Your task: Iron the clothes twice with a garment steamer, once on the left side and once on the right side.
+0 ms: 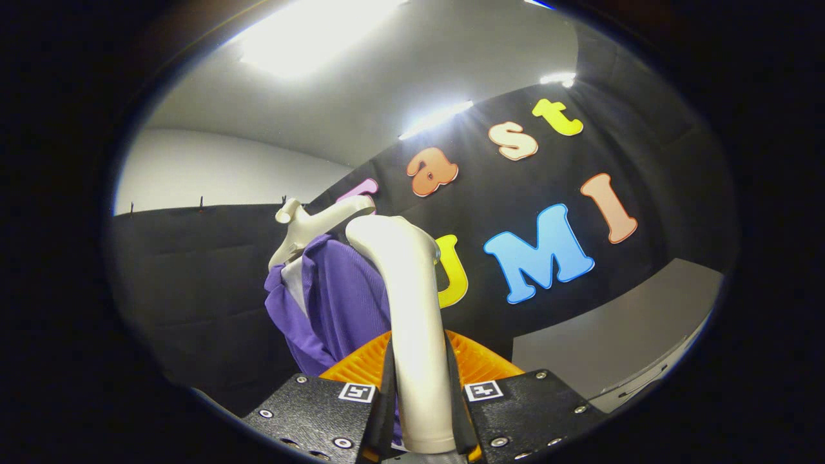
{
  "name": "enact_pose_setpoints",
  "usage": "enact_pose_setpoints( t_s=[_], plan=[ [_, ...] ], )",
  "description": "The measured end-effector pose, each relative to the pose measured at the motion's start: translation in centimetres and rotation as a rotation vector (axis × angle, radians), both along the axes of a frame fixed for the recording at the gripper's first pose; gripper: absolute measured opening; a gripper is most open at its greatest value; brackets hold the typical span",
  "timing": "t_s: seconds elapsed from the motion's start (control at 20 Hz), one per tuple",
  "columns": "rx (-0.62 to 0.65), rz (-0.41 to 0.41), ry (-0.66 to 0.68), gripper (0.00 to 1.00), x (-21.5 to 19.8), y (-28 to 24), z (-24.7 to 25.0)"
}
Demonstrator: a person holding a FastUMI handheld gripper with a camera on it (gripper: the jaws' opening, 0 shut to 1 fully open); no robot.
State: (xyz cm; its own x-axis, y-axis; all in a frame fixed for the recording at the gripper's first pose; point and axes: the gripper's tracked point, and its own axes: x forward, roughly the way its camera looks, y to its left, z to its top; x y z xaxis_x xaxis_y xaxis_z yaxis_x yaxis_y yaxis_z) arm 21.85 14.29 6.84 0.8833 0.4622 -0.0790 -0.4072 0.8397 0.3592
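The claw is clamped on the handle of the garment steamer — both fingers press against the pale, smooth shaft, one on each side, so the handle fills the narrow gap between them. The handle is a rounded cream-coloured tube of glossy plastic that rises straight up from between the fingers and bends at its top into a bulbous head, which points away from the claw toward the garment.

Right behind the fingers, on both sides of the handle, sits an orange ribbed part with fine parallel grooves, curved like a dome; what it belongs to cannot be told.

Just beyond the steamer head hangs the purple shirt, a soft, finely ribbed fabric with an open collar and a lighter lining at the neck. It hangs ahead of the claw and slightly to the left of the handle, and the handle hides part of its right side. The shirt sits on a cream hanger with smooth, bone-like arms and a stubby knob at the top.

Farther out stands the booth's black cloth wall, matte and creased. Above it are a plain pale wall and a ceiling with bright strip lights.
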Motion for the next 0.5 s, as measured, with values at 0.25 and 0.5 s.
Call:
enact_pose_setpoints(
  t_s=[0.25, 0.5],
  plan=[
    [-0.032, -0.028, -0.051, 0.36, -1.4, 4.8, -0.7],
    [-0.105, -0.085, -0.137, 0.36, -1.9, 7.9, -0.8]
  ],
)
